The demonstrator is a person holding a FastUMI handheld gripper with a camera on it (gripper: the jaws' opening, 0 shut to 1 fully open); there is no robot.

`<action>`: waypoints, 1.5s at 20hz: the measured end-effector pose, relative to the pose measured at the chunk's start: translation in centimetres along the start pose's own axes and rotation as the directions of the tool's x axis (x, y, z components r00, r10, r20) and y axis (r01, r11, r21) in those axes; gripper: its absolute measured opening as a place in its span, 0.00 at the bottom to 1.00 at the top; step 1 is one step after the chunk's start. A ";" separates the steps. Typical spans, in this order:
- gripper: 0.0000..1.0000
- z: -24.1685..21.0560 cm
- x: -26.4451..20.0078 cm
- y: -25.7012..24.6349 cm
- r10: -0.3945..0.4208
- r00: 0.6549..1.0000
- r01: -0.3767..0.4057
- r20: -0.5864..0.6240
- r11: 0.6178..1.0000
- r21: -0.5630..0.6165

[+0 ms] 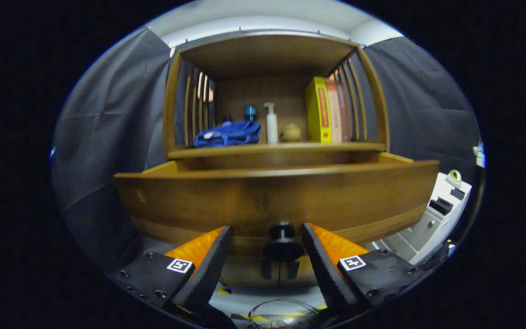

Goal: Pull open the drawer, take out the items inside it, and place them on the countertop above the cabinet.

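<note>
drawer [272, 201]: pulled out, just ahead of the jaws
knob [283, 246]: black, between the jaws, not touched
jaws [266, 238]: apart, holding nothing

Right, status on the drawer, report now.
Hand-held gripper open, fingers either side of the black knob, not pressing it. Drawer pulled out from the cabinet; contents hidden behind its front. Nothing in the way.

Drawer [272, 201]: brown wood, smooth, satin sheen. Knob [283, 242]: black, glossy. Gripper [266, 249]: spread fingers [208, 269] with ribbed matt black pads, orange textured backing. Upper-centre shelf: blue cloth [228, 134]; white plastic bottle [271, 124], smooth.
</note>
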State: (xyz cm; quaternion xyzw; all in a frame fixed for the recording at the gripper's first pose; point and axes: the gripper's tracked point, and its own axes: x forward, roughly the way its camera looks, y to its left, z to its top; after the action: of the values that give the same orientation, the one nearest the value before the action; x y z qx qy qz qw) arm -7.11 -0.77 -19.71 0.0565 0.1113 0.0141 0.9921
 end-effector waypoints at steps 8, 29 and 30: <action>1.00 17.1 3.2 -3.9 -0.125 0.975 0.111 0.183 0.990 0.088; 0.93 -8.9 14.1 -1.7 -0.061 0.562 -0.041 -0.825 0.994 -0.101; 0.91 -10.0 13.7 -1.6 -0.046 0.528 -0.032 -0.848 0.997 -0.074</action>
State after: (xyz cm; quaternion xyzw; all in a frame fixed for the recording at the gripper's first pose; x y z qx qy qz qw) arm 4.01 -0.67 -32.60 0.0020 0.5788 0.0402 0.8145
